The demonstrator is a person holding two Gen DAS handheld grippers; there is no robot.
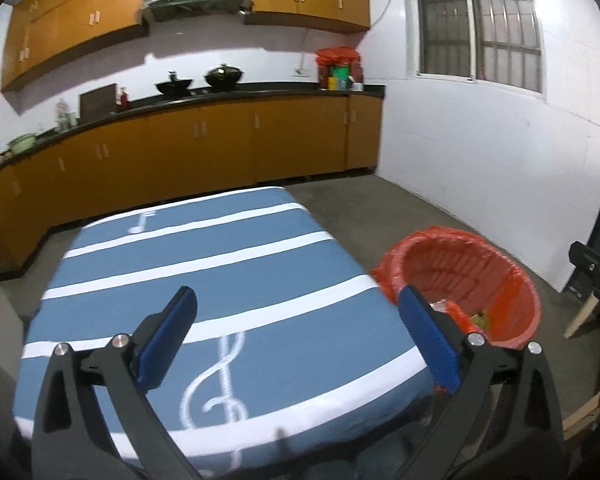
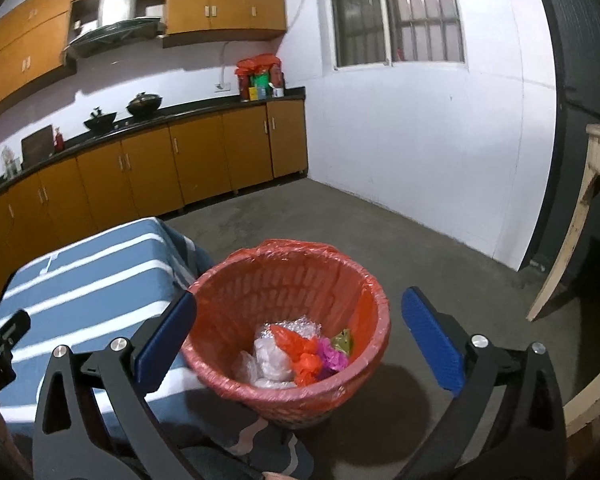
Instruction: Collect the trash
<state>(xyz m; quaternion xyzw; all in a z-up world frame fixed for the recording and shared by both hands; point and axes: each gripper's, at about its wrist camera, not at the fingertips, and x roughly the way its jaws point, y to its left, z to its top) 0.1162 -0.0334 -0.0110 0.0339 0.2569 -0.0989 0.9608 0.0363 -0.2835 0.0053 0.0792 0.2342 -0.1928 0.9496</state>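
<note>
both grippers, left [image 1: 296,340] and right [image 2: 300,340], gaped empty. the crumpled trash [image 2: 300,354] lay inside the red-lined bin [image 2: 374,300], beside the table's [image 1: 204,264] corner; light, soft, probably pinchable at any fold.

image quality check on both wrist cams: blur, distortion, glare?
Left wrist: strong fisheye bend in the counter, dark vignette corners, soft blur on the table edges. Right wrist: same curvature, the bin fairly sharp, cabinets slightly smeared, white wall bright but not blown out.
</note>
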